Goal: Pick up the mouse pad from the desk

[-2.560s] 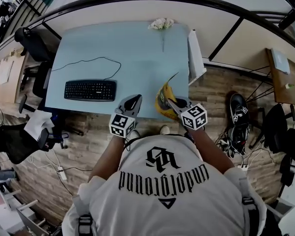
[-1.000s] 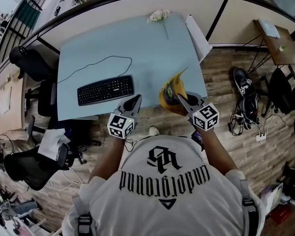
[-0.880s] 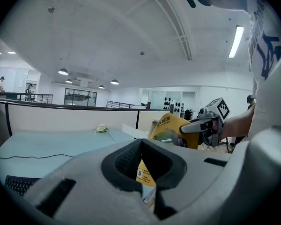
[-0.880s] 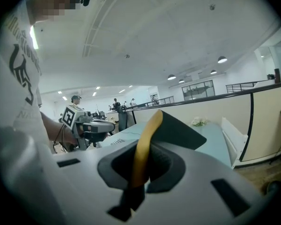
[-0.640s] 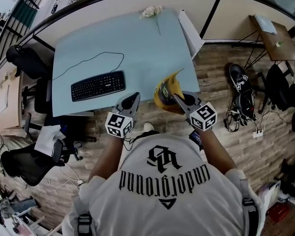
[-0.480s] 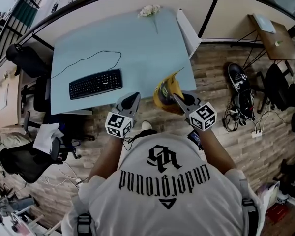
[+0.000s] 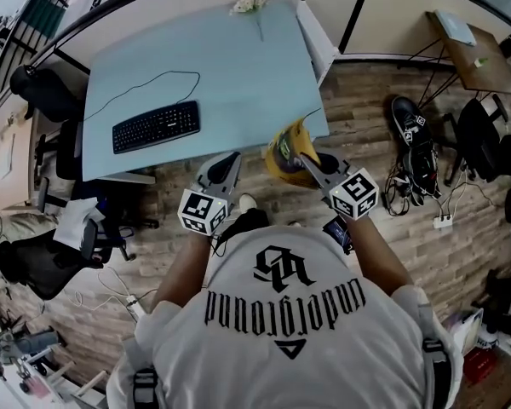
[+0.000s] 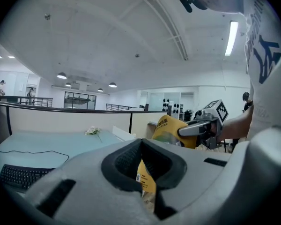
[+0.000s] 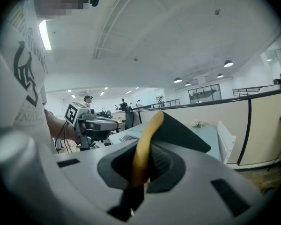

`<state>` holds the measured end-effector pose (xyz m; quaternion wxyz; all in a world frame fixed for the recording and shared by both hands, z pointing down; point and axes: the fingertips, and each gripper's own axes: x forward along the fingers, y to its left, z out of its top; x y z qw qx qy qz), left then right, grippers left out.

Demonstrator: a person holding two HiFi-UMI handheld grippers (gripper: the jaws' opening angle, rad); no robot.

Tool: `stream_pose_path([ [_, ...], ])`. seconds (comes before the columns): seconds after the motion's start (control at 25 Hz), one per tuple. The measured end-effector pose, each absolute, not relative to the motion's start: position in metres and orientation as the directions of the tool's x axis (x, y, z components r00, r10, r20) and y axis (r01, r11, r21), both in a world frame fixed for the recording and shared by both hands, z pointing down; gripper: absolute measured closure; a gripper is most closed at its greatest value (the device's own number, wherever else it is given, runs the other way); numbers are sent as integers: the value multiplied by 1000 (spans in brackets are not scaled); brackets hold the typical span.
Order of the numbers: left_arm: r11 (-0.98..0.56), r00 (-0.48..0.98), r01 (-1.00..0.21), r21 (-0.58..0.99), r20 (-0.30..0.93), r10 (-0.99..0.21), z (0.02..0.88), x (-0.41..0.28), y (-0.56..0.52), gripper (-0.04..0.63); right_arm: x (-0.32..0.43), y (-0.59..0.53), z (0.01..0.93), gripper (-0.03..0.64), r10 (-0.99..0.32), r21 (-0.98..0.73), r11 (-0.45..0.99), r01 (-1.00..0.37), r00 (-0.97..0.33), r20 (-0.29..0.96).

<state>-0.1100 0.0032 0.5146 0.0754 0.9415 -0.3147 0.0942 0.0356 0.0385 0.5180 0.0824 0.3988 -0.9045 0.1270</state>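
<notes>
The mouse pad (image 7: 285, 147) is yellow on top and black beneath, and hangs curled in the air over the wood floor, just off the front right corner of the light blue desk (image 7: 238, 66). My right gripper (image 7: 305, 162) is shut on its edge; in the right gripper view the pad (image 9: 147, 139) stands edge-on between the jaws. In the left gripper view the pad (image 8: 171, 128) shows at the right, held by the right gripper (image 8: 185, 131). My left gripper (image 7: 230, 158) is beside it, to the left, shut and holding nothing.
A black keyboard (image 7: 156, 126) with its cable lies on the desk's left part, and a white flower (image 7: 249, 3) at its far edge. A white panel (image 7: 313, 37) lines the desk's right side. Black chairs (image 7: 47, 88) stand at the left, and gear (image 7: 413, 135) lies on the floor at the right.
Both grippers have drawn back from the desk together, and the desk now lies farther up in the head view. The pad stays in the right gripper.
</notes>
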Motion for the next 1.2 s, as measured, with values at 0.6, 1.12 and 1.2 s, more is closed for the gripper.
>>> stream_pose_path([
  [0.6, -782, 777, -622, 40, 153, -611, 487, -87, 101, 588, 69, 131, 510, 594, -694, -96, 679, -728, -679, 240],
  [1.12, -737, 736, -676, 14, 68, -674, 463, -109, 150, 589, 64, 187, 493, 594, -671, -31, 726, -687, -718, 184],
  [1.2, -731, 729, -683, 2, 67, -681, 460, -111, 151, 588, 65, 190, 488, 594, -674, -17, 728, -686, -719, 170],
])
